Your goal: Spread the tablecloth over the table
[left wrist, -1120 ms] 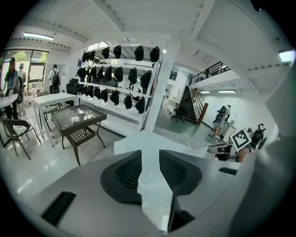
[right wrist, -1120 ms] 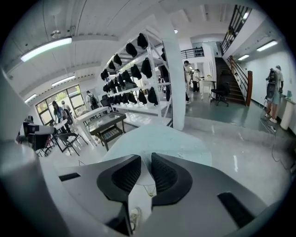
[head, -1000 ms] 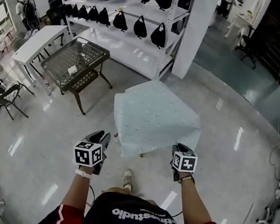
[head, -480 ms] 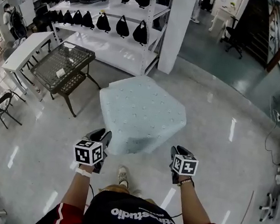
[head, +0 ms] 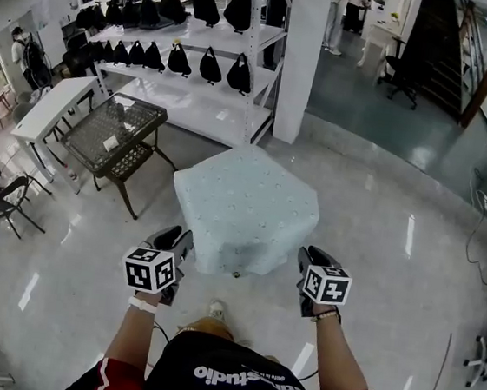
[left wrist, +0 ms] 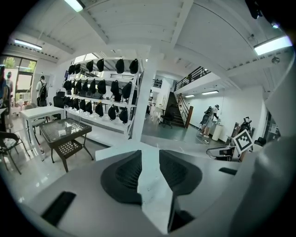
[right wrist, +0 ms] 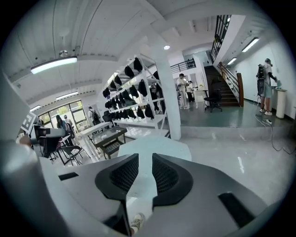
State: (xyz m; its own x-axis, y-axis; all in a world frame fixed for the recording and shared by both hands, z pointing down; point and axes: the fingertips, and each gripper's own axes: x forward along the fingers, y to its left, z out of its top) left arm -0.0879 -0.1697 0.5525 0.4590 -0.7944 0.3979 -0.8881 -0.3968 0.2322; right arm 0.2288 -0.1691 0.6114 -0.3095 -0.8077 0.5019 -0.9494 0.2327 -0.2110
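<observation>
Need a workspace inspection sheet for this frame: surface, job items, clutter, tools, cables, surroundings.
Surface: table hidden under the tablecloth; glossy floor around it.
Job's things: pale blue tablecloth draped over the table.
Clutter: dark mesh side table and folding chair at left.
Tools: left tool and right tool each clamped on the tablecloth's near edge.
Cables: one cable on the floor at right.
Surroundings: shelving with black bags; white pillar.

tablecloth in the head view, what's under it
The tablecloth drapes over a boxy shape, presumably the table, which it hides completely. Only the glossy floor shows around its hanging edges.
</observation>
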